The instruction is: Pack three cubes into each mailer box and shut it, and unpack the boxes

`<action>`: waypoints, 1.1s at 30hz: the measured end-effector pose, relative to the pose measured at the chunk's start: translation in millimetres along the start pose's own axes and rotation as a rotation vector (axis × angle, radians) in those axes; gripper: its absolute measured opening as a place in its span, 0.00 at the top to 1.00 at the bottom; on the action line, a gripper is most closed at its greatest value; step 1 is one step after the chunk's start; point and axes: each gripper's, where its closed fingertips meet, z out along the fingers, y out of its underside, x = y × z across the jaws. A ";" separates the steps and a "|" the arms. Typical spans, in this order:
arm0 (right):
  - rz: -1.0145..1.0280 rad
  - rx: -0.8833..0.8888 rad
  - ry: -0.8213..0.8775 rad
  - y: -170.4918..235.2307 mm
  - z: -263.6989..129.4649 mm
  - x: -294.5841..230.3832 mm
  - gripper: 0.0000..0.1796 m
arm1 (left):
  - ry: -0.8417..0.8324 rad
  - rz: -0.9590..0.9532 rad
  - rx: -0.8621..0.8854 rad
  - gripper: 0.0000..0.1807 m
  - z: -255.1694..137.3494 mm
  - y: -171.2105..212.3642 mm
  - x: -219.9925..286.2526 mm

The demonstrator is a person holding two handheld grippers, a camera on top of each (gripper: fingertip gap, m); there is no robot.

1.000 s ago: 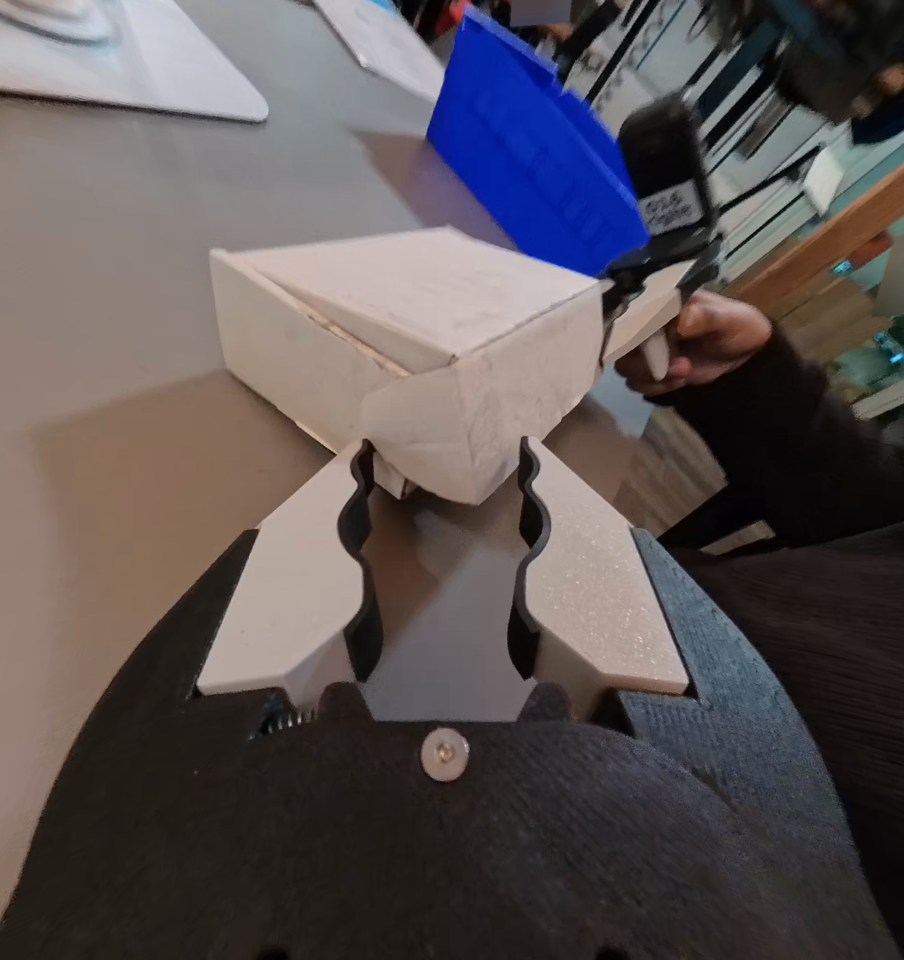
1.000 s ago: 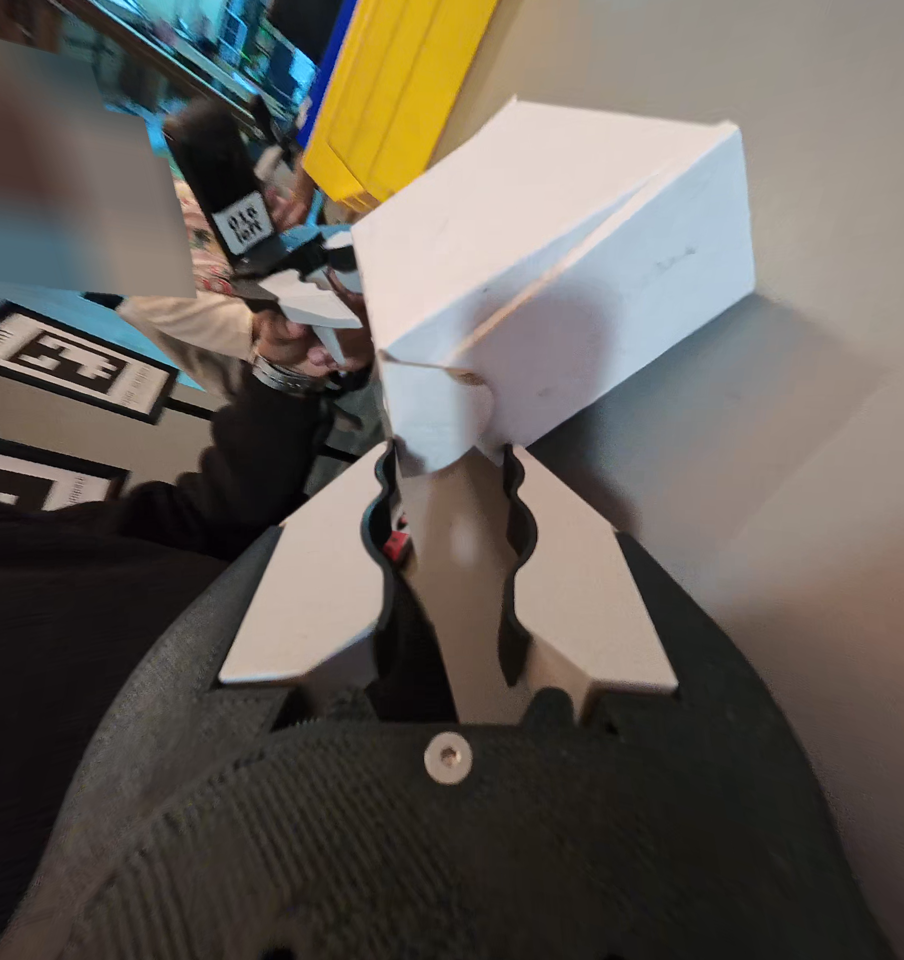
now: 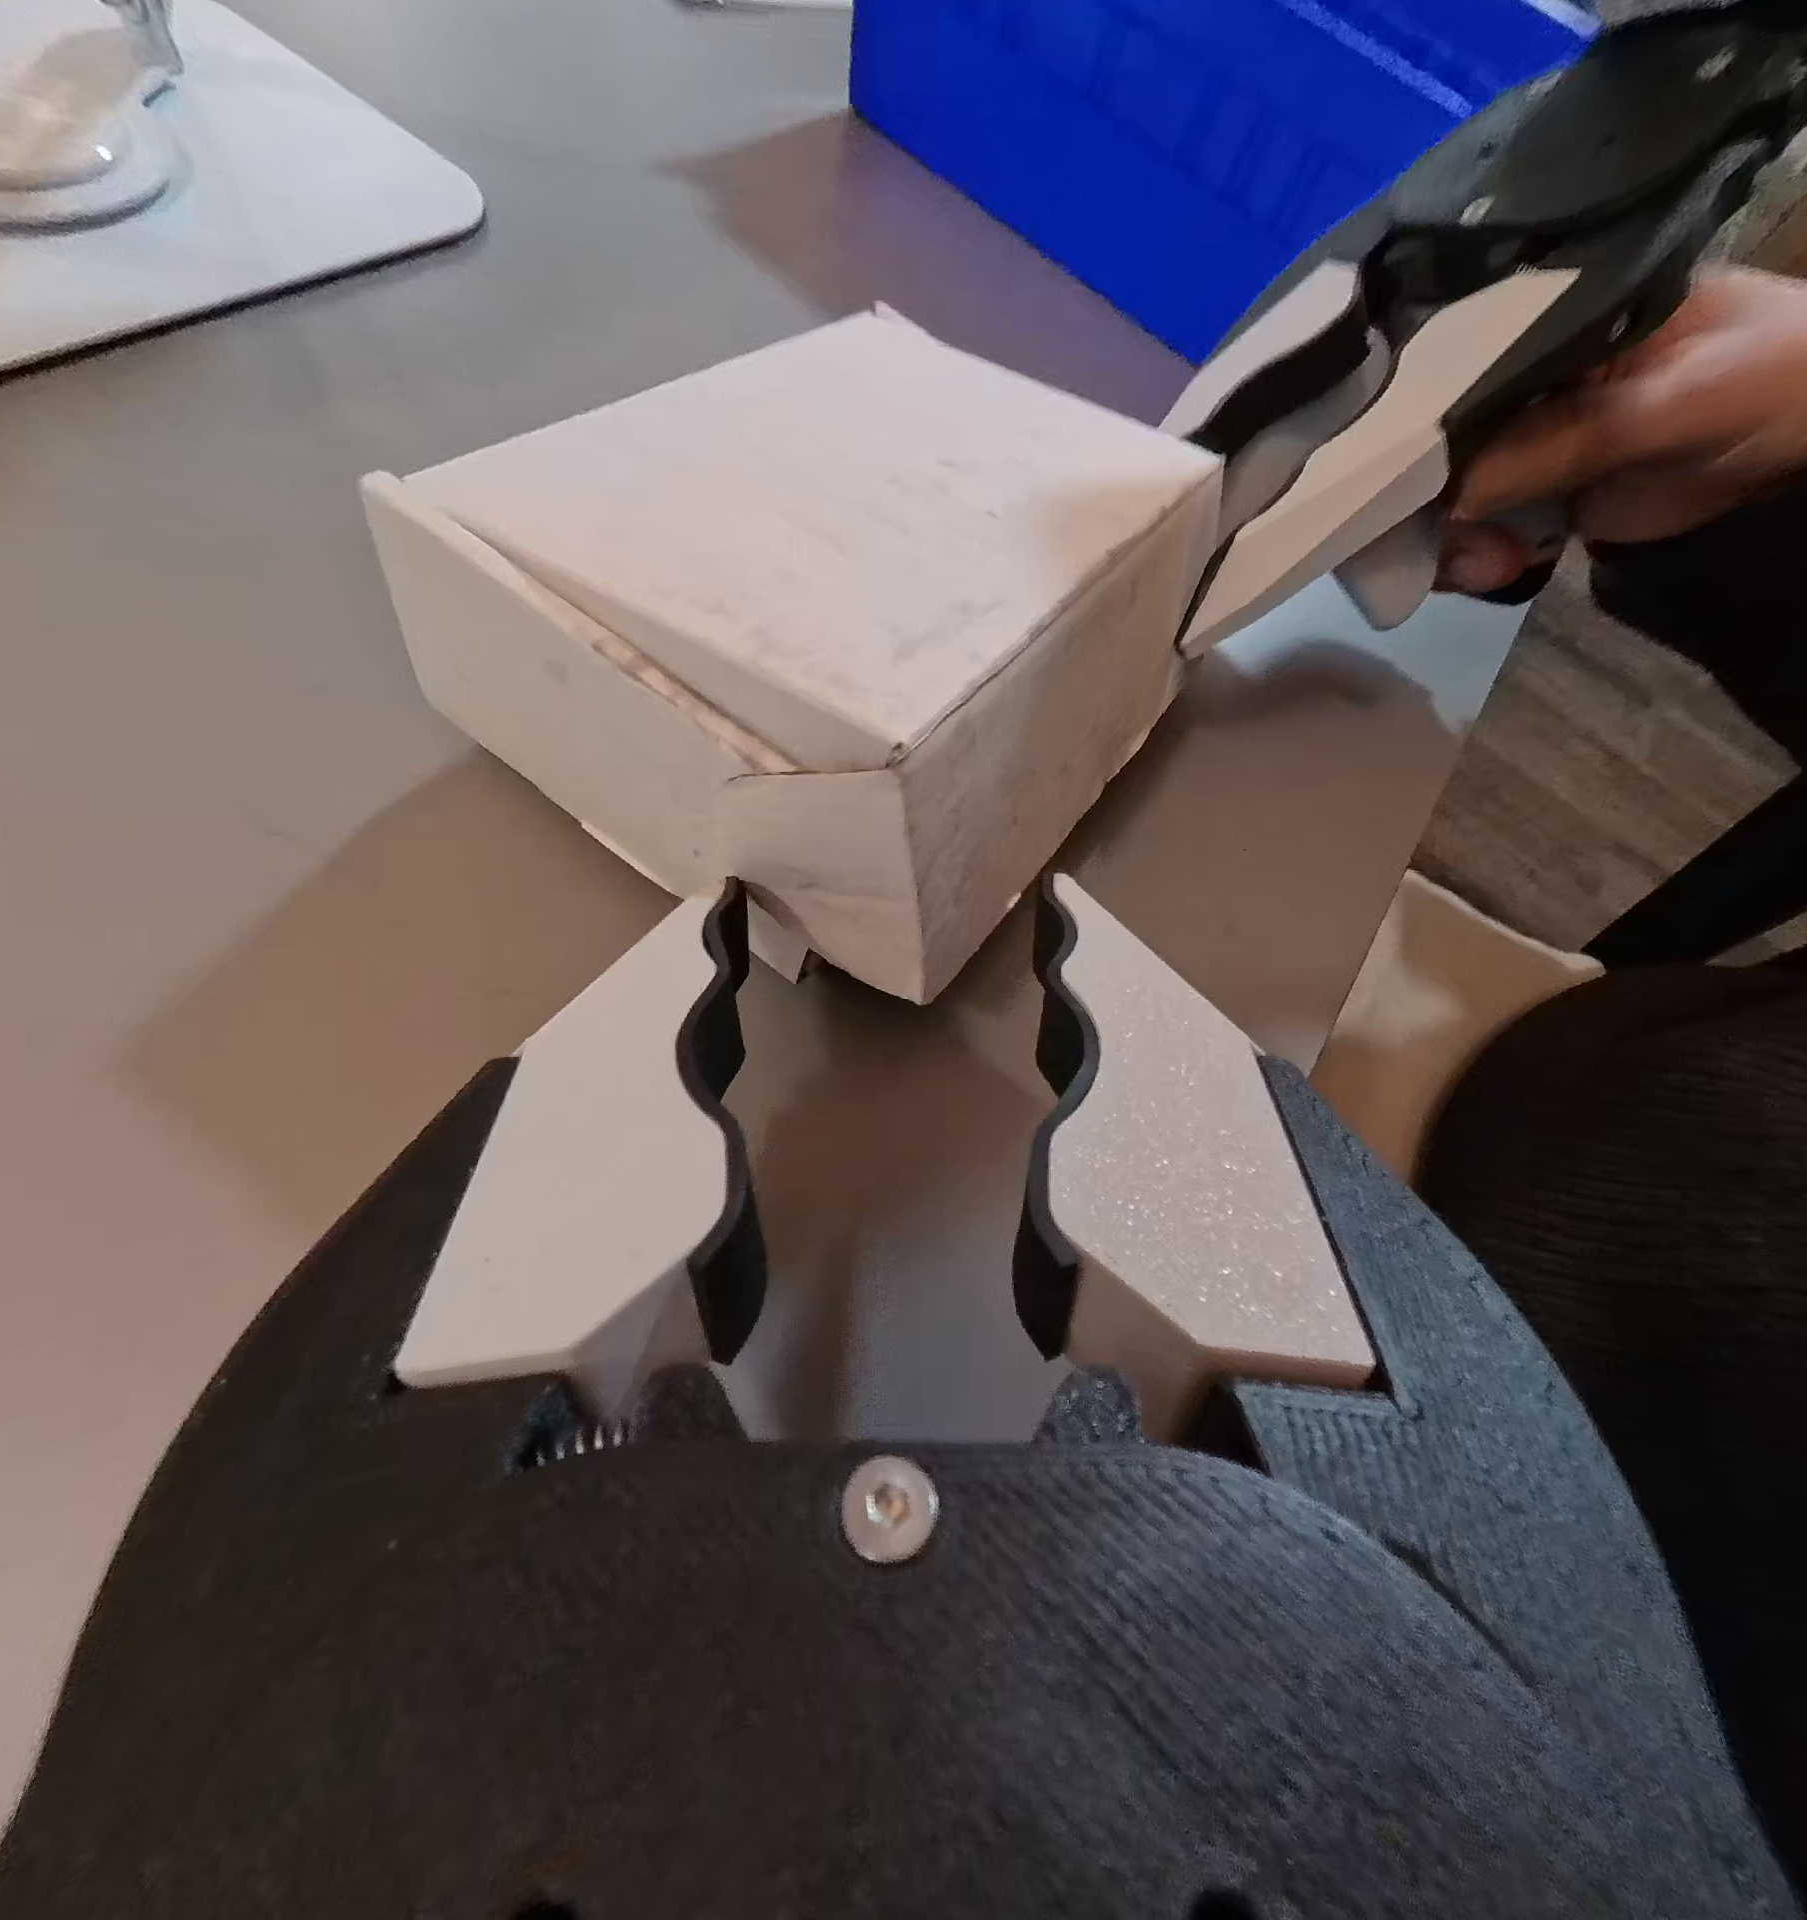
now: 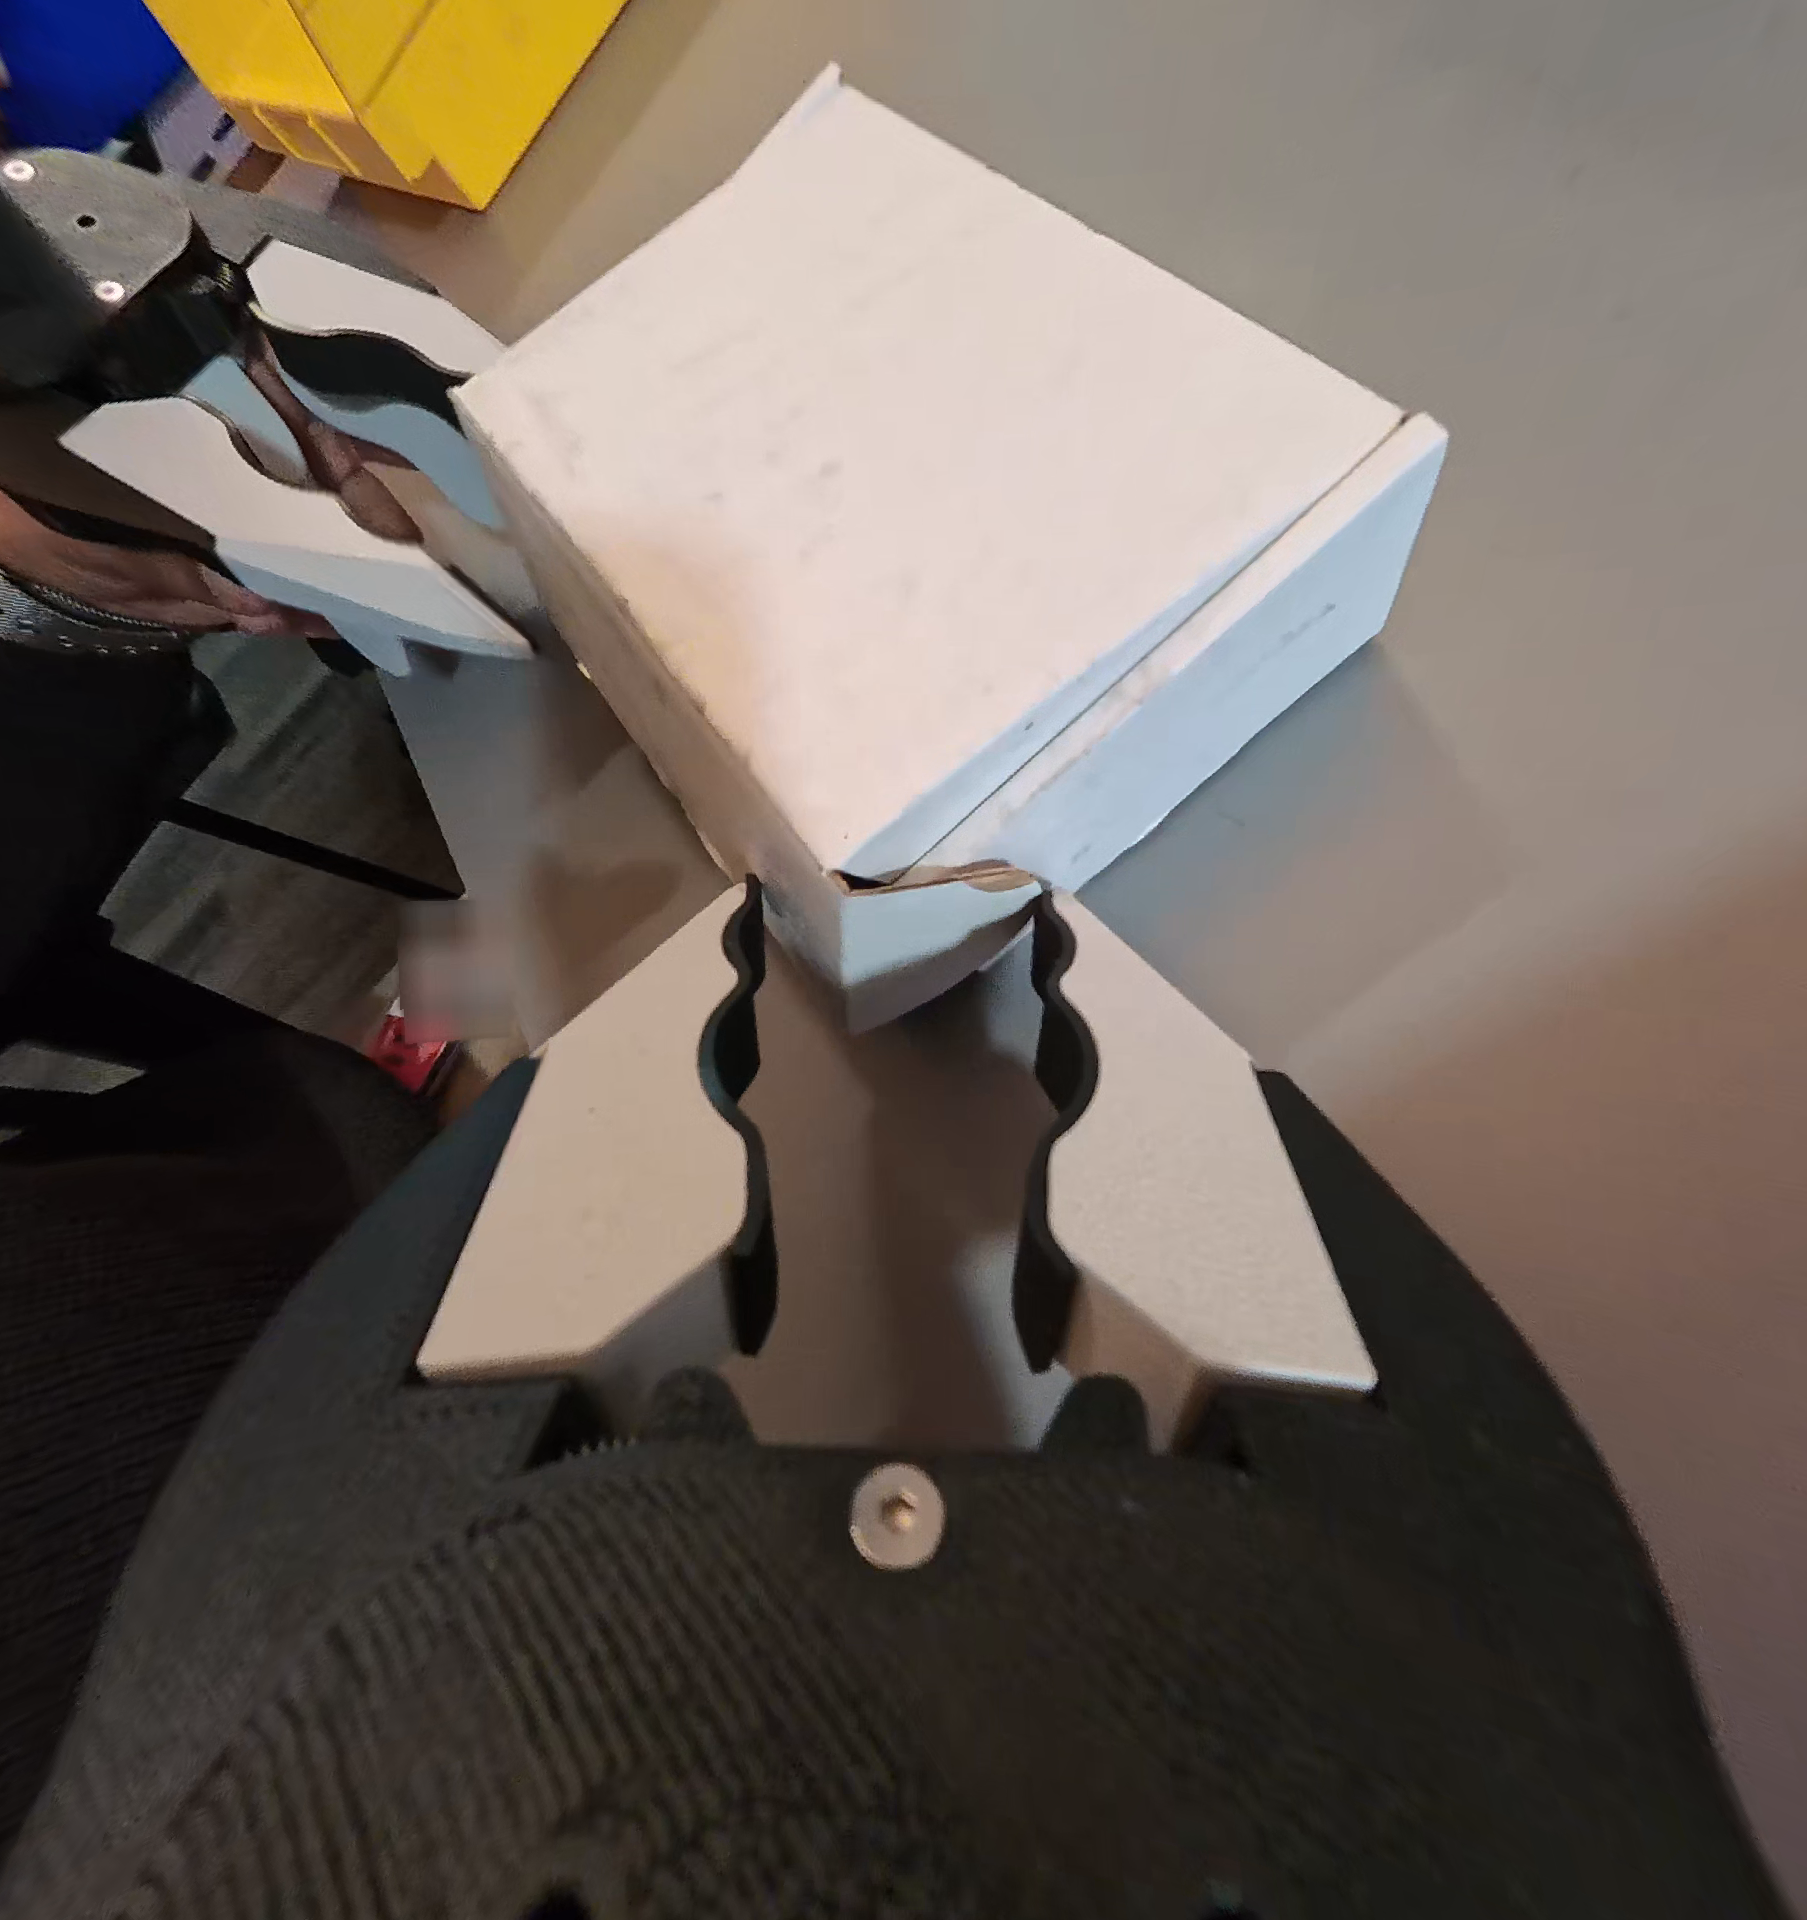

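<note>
A white mailer box (image 3: 805, 623) lies shut on the grey table (image 3: 151, 727). No cubes show. My left gripper (image 3: 891, 904) is open, with the box's near corner between its fingertips. My right gripper (image 3: 1283, 457) shows in the left wrist view at the box's far right corner. In the right wrist view the box (image 4: 930, 499) lies the same way. My right gripper (image 4: 897, 904) is open around another corner, where a side flap is creased. My left gripper (image 4: 359, 457) shows at the box's left edge, jaws apart.
A blue bin (image 3: 1190, 135) stands behind the box. A yellow bin (image 4: 411, 94) stands at the back in the right wrist view. A white mat (image 3: 255, 208) with a glass object lies at the far left. The table edge (image 3: 1398, 883) runs near the box.
Both cameras now look down on the box from higher up. The right gripper's jaws stand wider apart. Each gripper sits closer to its corner of the box.
</note>
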 end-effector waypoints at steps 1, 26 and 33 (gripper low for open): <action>0.010 0.003 -0.010 0.1 -0.4 -0.2 0.71 | 0.009 -0.014 0.025 0.72 -2.4 -4.2 0.1; 0.190 0.221 -0.309 -32.4 -20.2 -22.9 0.73 | -0.378 0.372 0.003 0.46 0.9 -8.5 -31.9; 0.274 0.270 -0.339 -37.8 -23.7 -17.6 0.75 | -0.478 0.737 -0.005 0.41 9.3 -18.8 -8.8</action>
